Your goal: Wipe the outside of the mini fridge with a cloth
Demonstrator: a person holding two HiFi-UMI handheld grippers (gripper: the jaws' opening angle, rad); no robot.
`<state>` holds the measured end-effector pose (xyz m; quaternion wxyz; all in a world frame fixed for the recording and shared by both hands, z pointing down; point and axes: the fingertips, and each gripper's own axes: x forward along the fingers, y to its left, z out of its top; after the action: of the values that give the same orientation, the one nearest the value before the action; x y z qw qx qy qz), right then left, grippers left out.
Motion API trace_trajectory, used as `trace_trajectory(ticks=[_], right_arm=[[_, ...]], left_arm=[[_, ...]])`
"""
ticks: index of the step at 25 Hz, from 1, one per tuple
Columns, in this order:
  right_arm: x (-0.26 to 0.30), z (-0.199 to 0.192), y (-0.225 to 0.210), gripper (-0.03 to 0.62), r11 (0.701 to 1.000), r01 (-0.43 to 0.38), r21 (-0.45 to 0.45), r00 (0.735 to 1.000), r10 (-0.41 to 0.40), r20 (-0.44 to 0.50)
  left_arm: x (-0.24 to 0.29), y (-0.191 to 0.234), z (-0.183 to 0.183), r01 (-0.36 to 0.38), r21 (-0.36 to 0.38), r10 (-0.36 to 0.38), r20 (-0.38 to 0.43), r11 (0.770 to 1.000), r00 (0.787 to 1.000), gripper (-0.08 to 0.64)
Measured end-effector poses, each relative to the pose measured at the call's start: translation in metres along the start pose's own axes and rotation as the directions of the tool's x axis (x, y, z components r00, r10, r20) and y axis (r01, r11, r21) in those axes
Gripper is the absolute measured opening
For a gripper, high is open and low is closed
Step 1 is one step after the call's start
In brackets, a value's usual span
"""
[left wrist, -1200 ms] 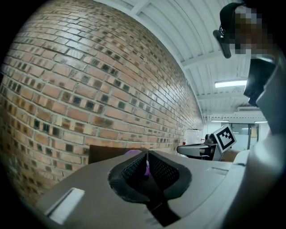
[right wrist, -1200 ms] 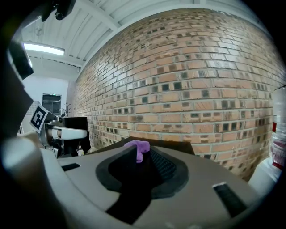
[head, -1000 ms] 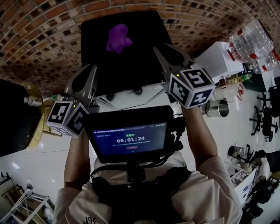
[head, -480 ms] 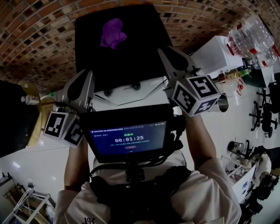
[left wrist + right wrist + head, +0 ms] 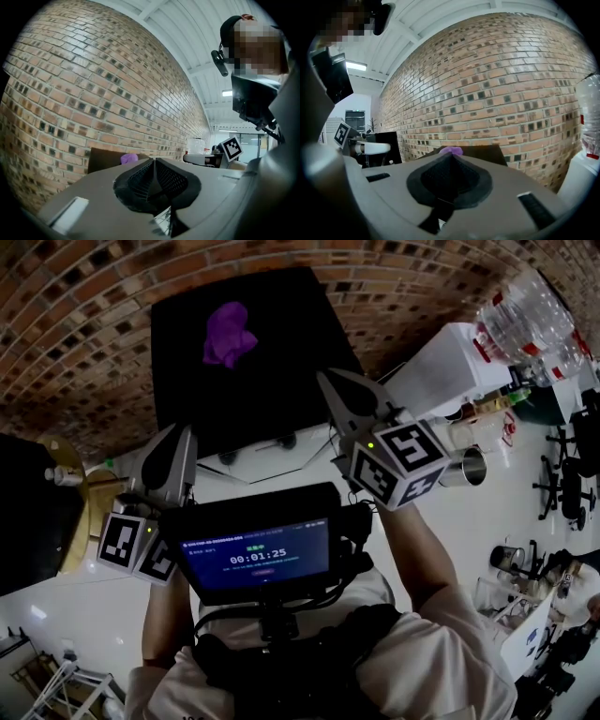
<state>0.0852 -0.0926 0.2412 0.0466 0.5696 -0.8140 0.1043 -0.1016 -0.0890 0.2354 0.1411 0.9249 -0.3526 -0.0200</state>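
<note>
**Both claws closed and empty, cloth lying on the fridge top**

From the head view I look down on the black mini fridge (image 5: 281,381), which stands against the brick wall (image 5: 75,324). The purple cloth (image 5: 228,334) lies bunched on its top, toward the back and a little left of the middle. Nothing is holding it.

My left claw (image 5: 181,432) sits low at the left, short of the fridge's front edge and well apart from the cloth. In the left gripper view its ribbed pads (image 5: 140,173) meet at the tip, so it is closed with nothing between them.

My right claw (image 5: 328,381) is further forward, with its tip over the fridge's front right corner in the head view. I cannot tell whether it touches the fridge there. Its jaws have just been closing. In the right gripper view the dark pads (image 5: 461,176) are pressed together on nothing, and the cloth shows just above their tip, farther off on the fridge.

The screen (image 5: 258,554) on my chest rig fills the lower middle. Clear bottles (image 5: 530,320) stand off to the right.
</note>
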Motion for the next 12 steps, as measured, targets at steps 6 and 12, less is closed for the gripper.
trace_trajectory(ticks=[6, 12], right_arm=[[0.0028, -0.0015, 0.0013, 0.002, 1.000, -0.012, 0.002, 1.000, 0.012, -0.012], [0.0015, -0.0031, 0.0084, 0.000, 0.999, -0.040, 0.010, 0.999, 0.040, -0.024]], left_arm=[[0.0069, -0.0040, 0.0002, 0.026, -0.010, -0.026, 0.009, 1.000, 1.000, 0.021], [0.0050, -0.0040, -0.0056, 0.029, -0.042, -0.028, 0.004, 0.999, 1.000, 0.021]])
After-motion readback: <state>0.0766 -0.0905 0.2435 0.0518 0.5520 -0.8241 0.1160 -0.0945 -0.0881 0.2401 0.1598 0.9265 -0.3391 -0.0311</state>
